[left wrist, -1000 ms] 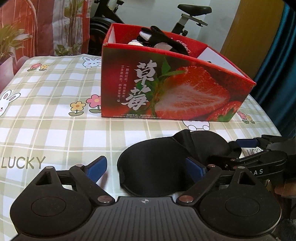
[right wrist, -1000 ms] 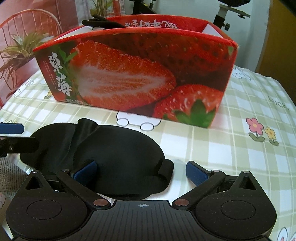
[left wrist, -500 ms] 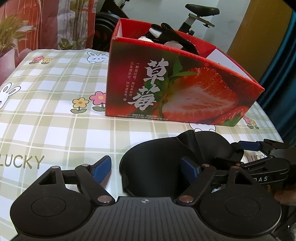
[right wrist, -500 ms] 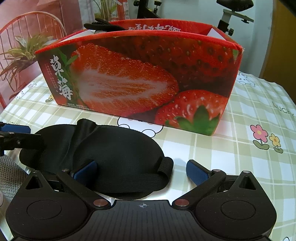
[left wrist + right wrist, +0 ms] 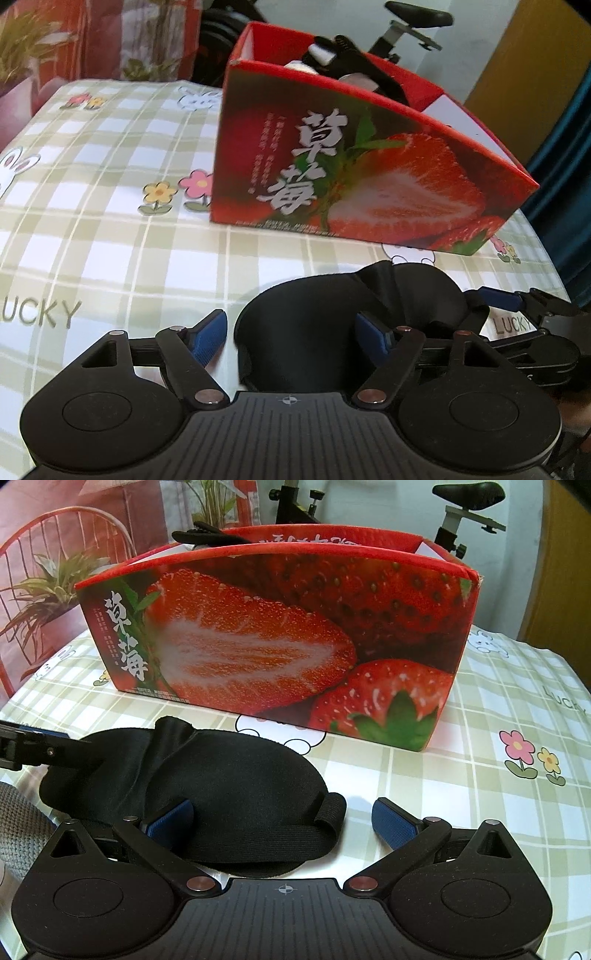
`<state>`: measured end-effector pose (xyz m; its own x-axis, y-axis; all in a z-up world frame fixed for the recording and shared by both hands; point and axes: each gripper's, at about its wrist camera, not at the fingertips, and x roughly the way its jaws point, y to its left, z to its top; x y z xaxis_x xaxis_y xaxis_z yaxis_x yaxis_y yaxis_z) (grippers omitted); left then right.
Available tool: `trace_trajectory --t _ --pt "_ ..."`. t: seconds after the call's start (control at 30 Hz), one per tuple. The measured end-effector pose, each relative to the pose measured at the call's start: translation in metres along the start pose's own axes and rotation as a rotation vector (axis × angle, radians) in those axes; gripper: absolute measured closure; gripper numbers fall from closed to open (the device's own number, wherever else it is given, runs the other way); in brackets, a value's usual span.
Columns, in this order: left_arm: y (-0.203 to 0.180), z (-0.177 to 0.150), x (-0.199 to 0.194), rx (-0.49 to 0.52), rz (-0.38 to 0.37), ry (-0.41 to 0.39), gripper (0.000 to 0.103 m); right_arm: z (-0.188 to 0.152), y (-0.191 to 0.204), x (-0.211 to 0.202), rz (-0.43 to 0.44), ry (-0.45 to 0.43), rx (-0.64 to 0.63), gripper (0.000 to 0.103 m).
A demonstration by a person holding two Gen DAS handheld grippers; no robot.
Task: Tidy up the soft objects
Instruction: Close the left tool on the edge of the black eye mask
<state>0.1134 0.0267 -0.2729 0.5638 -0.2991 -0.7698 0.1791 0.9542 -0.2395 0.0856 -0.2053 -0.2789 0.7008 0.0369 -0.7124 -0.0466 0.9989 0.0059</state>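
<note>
A black sleep mask (image 5: 317,328) lies on the checked tablecloth in front of the red strawberry box (image 5: 369,177); it also shows in the right wrist view (image 5: 236,790). My left gripper (image 5: 291,332) is open, its fingers either side of the mask's left end. My right gripper (image 5: 280,819) is open around the mask's right end and its elastic strap (image 5: 328,812). The box (image 5: 280,635) holds dark soft items (image 5: 354,62) at its far end. Each gripper shows at the edge of the other's view.
The tablecloth (image 5: 92,221) carries flower and rabbit prints. An exercise bike (image 5: 465,513), a red chair (image 5: 44,554) and a plant (image 5: 48,587) stand beyond the table. A grey knitted sleeve (image 5: 18,827) is at the lower left of the right wrist view.
Both grippers have risen and edged closer to the box, which looms larger. The left gripper's fingers have narrowed slightly around the mask. The mask has stayed on the table.
</note>
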Motion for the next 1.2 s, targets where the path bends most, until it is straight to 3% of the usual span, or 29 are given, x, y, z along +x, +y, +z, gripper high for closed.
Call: trace_trajectory --t 0.3,0.63,0.97,1.03,1.2 --pt "0.001 -0.006 -0.005 -0.08 0.016 0.056 0.024 0.0 0.001 0.0 -0.004 -0.008 0.005 0.0" --pt "-0.007 0.0 0.005 -0.08 0.011 0.031 0.022 0.001 0.0 -0.001 -0.008 0.0 0.012 0.0" --pt "-0.001 -0.007 0.004 -0.058 -0.056 -0.024 0.057 0.001 0.0 -0.004 0.003 0.008 0.043 0.002" --pt "0.0 -0.01 0.003 -0.053 -0.055 -0.036 0.059 0.0 0.0 -0.007 0.019 0.001 0.058 0.007" --pt "0.003 -0.011 0.002 -0.055 -0.062 -0.045 0.059 -0.003 -0.002 -0.016 0.036 -0.015 0.11 0.01"
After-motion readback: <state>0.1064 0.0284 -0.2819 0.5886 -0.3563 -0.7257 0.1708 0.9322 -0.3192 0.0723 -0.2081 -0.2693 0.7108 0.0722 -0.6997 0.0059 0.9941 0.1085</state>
